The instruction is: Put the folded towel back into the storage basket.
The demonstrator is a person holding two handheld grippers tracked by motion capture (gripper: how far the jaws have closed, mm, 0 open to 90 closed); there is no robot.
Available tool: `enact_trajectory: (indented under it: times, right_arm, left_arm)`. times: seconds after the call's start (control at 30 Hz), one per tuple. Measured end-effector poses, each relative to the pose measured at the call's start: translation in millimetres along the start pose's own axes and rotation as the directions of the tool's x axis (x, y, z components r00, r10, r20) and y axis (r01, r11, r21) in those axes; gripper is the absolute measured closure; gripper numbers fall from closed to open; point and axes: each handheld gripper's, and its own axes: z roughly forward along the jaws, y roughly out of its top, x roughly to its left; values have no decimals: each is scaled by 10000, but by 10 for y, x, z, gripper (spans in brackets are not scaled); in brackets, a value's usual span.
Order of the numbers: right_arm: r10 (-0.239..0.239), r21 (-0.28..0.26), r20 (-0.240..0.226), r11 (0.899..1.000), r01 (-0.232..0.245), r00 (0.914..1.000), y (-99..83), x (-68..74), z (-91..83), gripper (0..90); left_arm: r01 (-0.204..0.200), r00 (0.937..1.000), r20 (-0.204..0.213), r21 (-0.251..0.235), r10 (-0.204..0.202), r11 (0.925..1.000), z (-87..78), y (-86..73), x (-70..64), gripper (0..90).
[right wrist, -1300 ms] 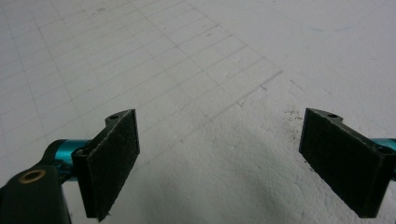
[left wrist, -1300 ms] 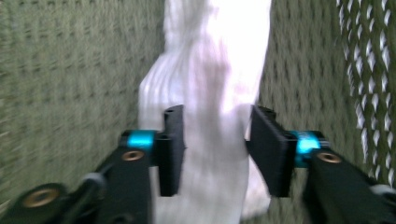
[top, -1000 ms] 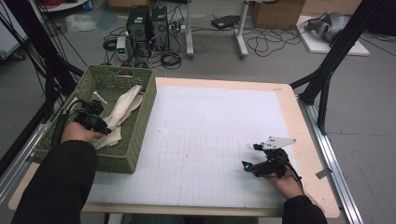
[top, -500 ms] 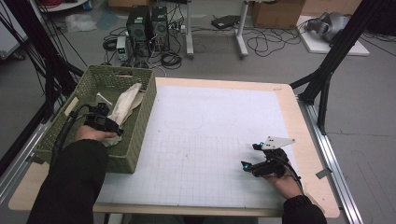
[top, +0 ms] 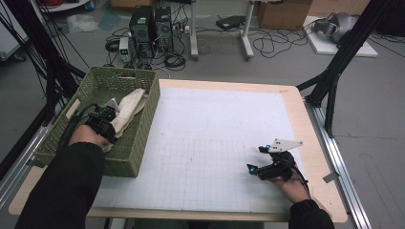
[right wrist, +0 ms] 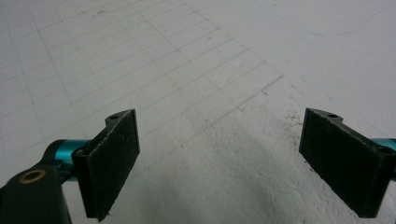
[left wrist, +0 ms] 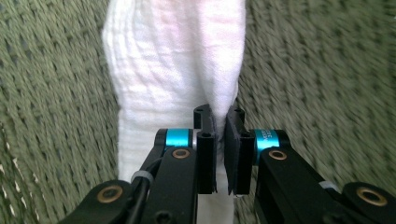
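White cloth lies inside the green woven basket, which stands on the table at its left end, beside the gridded white mat. We find the left gripper down in the basket, its jaws pinching a fold of the cloth. We note the right gripper resting on the mat's right part, well apart, jaws spread wide. Small print on the left gripper's blue collar is too blurred to read.

White cloth, green woven basket, gridded mat.
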Motion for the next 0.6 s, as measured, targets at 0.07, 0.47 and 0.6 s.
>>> enact_trajectory:
  times: [0.07,0.47,0.6]
  right_arm:
    - [-52,3,-22,10000,52,10000,4,14,7,115]
    - [-44,-17,-35,10000,44,10000,14,0,14,115]
    - [-160,32,-84,9999,160,9998,16,12,20,115]
  left_arm:
    - [-173,9991,391,286,162,9994,10,17,-35,838]
    - [1441,9638,2437,-1333,-1085,9805,-78,52,136,561]
    - [1701,9769,1672,-2313,-1331,9579,-14,73,173,687]
